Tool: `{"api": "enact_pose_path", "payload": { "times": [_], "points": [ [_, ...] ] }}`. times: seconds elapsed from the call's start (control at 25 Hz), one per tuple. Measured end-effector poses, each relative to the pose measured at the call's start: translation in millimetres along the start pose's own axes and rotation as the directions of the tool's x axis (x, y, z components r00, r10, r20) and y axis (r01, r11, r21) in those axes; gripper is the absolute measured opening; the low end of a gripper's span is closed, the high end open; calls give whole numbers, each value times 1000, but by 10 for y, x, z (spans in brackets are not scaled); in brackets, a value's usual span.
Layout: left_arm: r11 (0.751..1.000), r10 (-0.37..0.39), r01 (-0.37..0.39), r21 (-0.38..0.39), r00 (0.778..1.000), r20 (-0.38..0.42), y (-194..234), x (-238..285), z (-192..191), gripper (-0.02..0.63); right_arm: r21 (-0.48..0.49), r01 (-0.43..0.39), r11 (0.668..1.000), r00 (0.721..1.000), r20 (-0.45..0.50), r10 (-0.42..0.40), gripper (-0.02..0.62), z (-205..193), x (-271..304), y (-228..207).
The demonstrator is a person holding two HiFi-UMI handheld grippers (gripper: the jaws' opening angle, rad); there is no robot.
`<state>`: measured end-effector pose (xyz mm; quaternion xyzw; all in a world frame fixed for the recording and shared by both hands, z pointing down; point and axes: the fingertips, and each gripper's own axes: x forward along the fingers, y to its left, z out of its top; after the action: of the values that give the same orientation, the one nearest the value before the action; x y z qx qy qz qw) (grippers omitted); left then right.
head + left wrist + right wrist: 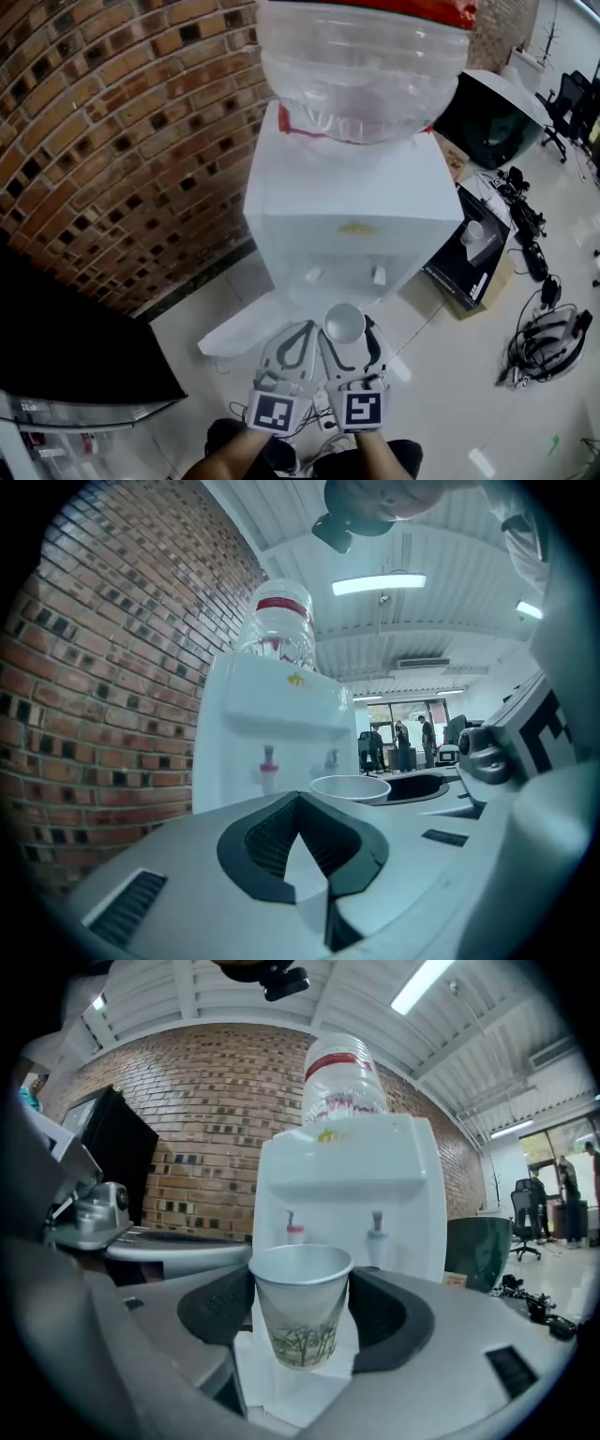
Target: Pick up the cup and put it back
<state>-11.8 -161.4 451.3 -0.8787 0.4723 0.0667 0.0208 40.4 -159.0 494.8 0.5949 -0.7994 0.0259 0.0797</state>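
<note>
Cup's already picked up, so I'd call this the carry part, with the put-back yet to come. The right claw is clamped on the cup - pads pressing on both sides just under the rim, jaws standing wide because the cup itself is wide. The cup sits upright between them, looks empty, and hangs in the air with nothing under it touching. It's right in front of the dispenser, near it but apart from it, with the taps behind and a bit above the rim. The left claw rides just beside the right one, tips together, holding nothing. For the next move I'd say: bring the cup to wherever it goes, keep it level, and go easy on the squeeze, since a paper cup will probably buckle if pinched harder. Only spread the jaws once the bottom is resting on something. Where exactly that spot is, I can't tell from these views - possibly under the taps.
</note>
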Motion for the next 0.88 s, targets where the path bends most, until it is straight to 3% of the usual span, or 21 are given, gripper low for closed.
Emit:
{"api": "enact_pose_path", "payload": {
  "times": [0.48, 0.88],
  "points": [
    [1000, 5, -5, 3, 1000, 7, 171, -136, -1659, -3, 14, 9, 1000, 999, 32, -10, 322, -1548, 361, 82],
    [1000, 12, -11, 25, 999, -36, 177, 20, -2660, -3, 102, 30, 994, 999, 22, -33, 322, -2593, 865, -124]
  ]
}}
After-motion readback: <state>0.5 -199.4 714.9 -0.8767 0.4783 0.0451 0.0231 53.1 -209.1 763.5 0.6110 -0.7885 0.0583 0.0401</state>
